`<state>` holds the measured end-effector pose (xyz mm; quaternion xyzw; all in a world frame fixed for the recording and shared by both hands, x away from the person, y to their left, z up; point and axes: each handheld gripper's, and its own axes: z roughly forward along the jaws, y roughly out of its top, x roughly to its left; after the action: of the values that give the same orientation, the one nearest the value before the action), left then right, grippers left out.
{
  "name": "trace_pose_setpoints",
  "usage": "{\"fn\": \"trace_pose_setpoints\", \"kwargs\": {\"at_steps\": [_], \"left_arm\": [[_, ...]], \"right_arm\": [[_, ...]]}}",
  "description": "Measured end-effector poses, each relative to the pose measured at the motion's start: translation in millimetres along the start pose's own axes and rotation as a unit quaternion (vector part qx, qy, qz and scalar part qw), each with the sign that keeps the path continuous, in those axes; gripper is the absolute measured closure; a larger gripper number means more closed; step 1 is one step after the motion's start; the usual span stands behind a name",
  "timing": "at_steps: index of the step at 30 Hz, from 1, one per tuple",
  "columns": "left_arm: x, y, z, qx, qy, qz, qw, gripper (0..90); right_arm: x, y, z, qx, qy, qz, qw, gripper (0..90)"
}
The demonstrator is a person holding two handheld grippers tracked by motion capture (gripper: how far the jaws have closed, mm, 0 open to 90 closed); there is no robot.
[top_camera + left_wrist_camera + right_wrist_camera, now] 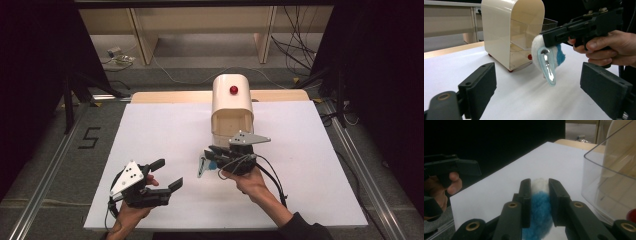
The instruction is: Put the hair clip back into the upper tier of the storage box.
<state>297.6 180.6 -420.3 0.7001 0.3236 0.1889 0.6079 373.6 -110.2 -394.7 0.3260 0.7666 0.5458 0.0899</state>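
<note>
My right gripper (206, 159) is shut on a small fluffy white-and-blue thing (202, 167) with a clear light-blue plastic underside. It hangs just above the white table top (165, 130), in front of the open side of a cream round-topped box (232, 102) with a red knob (233, 90). In the right gripper view the fluff (539, 205) is squeezed between both jaws of my right gripper (540, 188). My left gripper (166, 174) stands open at the near left, holding nothing. Its own view looks between its jaws at the fluffy thing (547, 60) and the cream box (499, 27).
A clear plastic compartment (609, 177) sticks out of the box front, close to my right gripper. Wooden shelving (200, 30) and loose cables (295, 45) lie beyond the table. A "5" mark (89, 137) is on the floor at left.
</note>
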Motion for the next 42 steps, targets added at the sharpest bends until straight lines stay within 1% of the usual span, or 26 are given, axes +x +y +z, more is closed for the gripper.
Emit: {"fn": "trace_pose_setpoints", "kwargs": {"at_steps": [5, 9, 18, 25, 28, 33, 42], "left_arm": [[-0.1, 0.0, 0.0, 0.0, 0.0, 0.0, 1.0, 13.1], [0.0, 0.0, -0.1, 0.0, 0.0, 0.0, 1.0, 13.1], [0.0, 0.0, -0.2, 0.0, 0.0, 0.0, 1.0, 13.1], [-0.1, -0.1, 0.0, 0.001, 0.0, 0.0, 1.0, 13.1], [-0.1, -0.1, 0.0, 0.0, 0.0, 0.0, 1.0, 13.1], [0.1, -0.1, -0.1, 0.0, 0.0, 0.0, 1.0, 13.1], [0.1, -0.1, -0.1, 0.0, 0.0, 0.0, 1.0, 13.1]], "right_arm": [[-0.3, 4.9, -4.9, -0.004, 0.002, 0.001, 1.0, 74.3], [-1.2, 9.4, -9.4, -0.013, 0.002, 0.002, 0.9999, 74.3], [-6.8, 20.4, -22.3, -0.033, 0.002, 0.012, 0.9994, 74.3], [-11.7, 27.4, -31.8, -0.047, -0.003, 0.027, 0.9985, 74.3], [-14.5, 29.3, -34.1, -0.054, -0.004, 0.029, 0.9982, 74.3], [-18.9, 32.3, -38.6, -0.062, -0.005, 0.042, 0.9972, 74.3], [-27.2, 35.3, -44.6, -0.076, -0.013, 0.057, 0.9954, 74.3]]}}
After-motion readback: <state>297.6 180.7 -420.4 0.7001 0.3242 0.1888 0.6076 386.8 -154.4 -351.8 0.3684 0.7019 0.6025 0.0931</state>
